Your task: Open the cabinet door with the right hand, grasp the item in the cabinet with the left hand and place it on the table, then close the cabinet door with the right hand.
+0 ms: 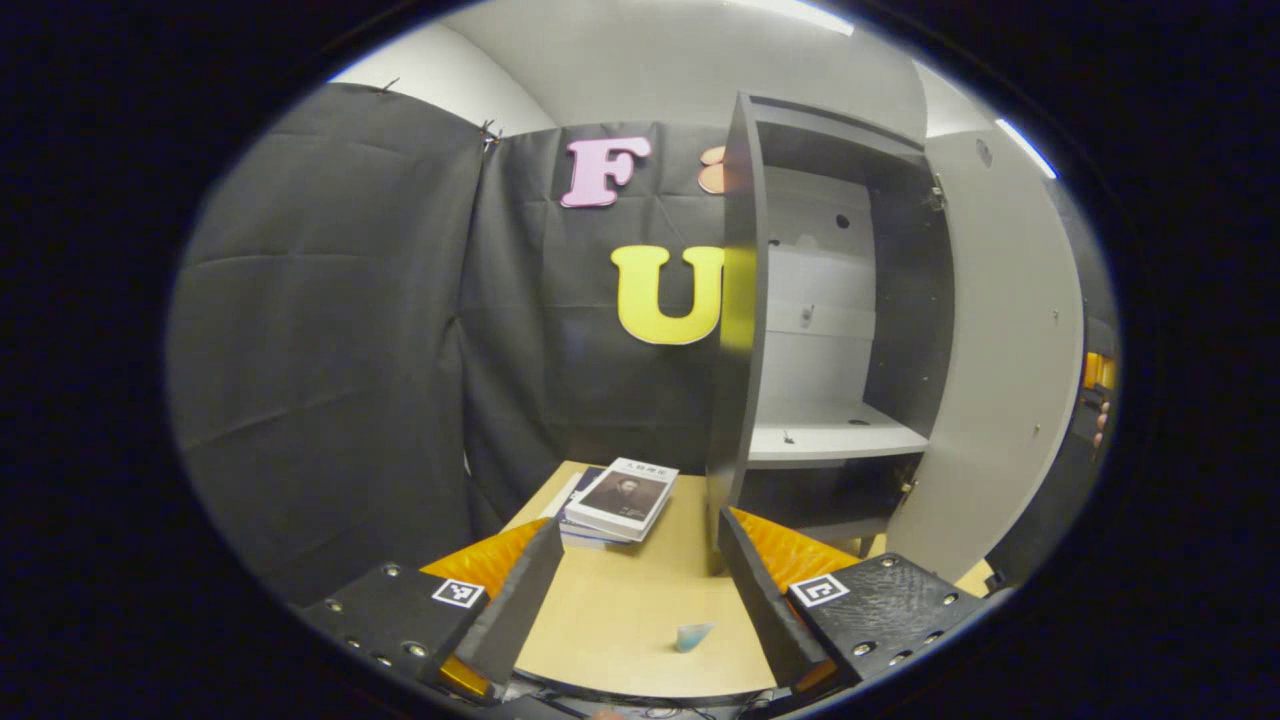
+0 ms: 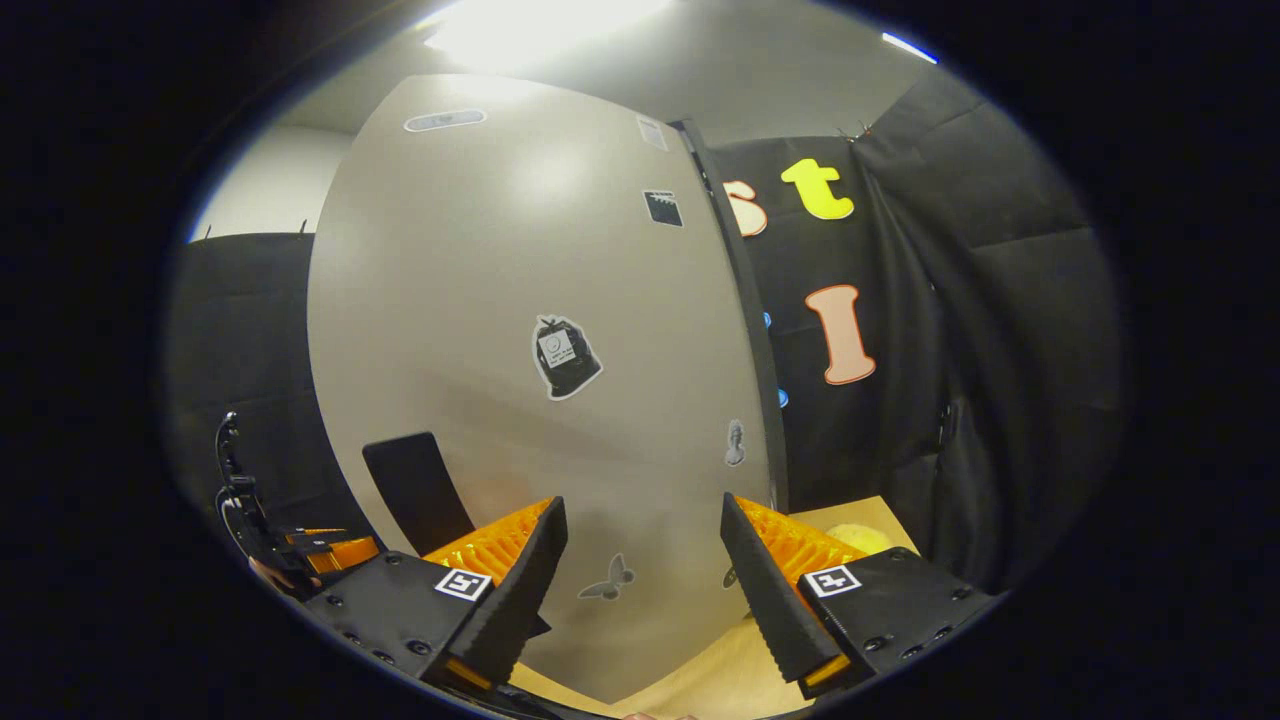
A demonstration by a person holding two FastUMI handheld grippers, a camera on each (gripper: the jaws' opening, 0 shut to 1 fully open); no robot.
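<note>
Both tongs gape wide and hold nothing. The left tongs hover over the counter, where a small blue item lies before the cabinet. The right tongs face the swung-out cabinet door. Books lie left of the cabinet.

Stood inside a booth hung with black cloth under a pale ceiling, lit by strip lights overhead. Held a light wooden table against the cloth wall.
</note>
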